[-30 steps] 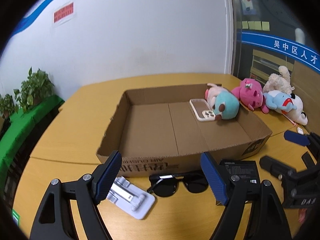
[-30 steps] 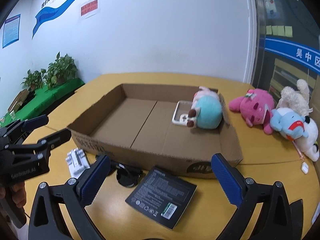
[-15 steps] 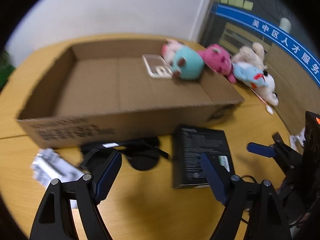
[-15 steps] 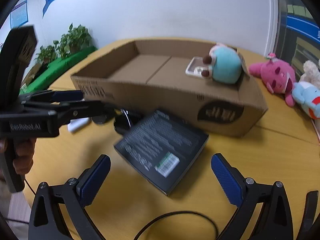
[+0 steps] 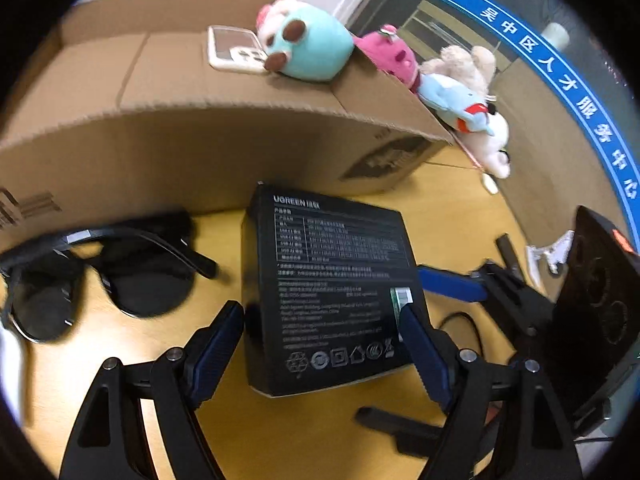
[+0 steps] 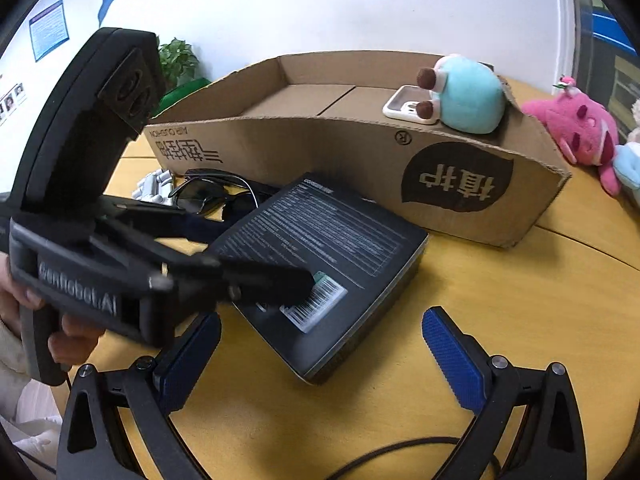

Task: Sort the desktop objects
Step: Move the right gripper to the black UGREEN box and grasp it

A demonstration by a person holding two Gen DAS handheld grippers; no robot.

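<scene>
A black UGREEN box (image 5: 328, 284) lies flat on the yellow table in front of the cardboard box (image 5: 200, 144). My left gripper (image 5: 320, 344) is open and low over it, its blue pads on either side of the box's near end. The same box shows in the right wrist view (image 6: 324, 264) with the left gripper's fingers (image 6: 256, 276) over it. My right gripper (image 6: 320, 356) is open and empty, close to the box's near corner. Black sunglasses (image 5: 100, 276) lie left of the black box. A teal plush (image 5: 308, 44) and a white phone case (image 5: 234, 50) lie inside the cardboard box.
A pink plush (image 6: 576, 136) and a blue-and-white plush (image 5: 468, 116) lie on the table right of the cardboard box. A white folding stand (image 6: 154, 188) lies behind the sunglasses. A black cable (image 6: 400, 452) runs along the table's near edge.
Both grippers have dropped and moved in on the black box. The left gripper now straddles its near end; earlier it was above the sunglasses and box. Both stay open.
</scene>
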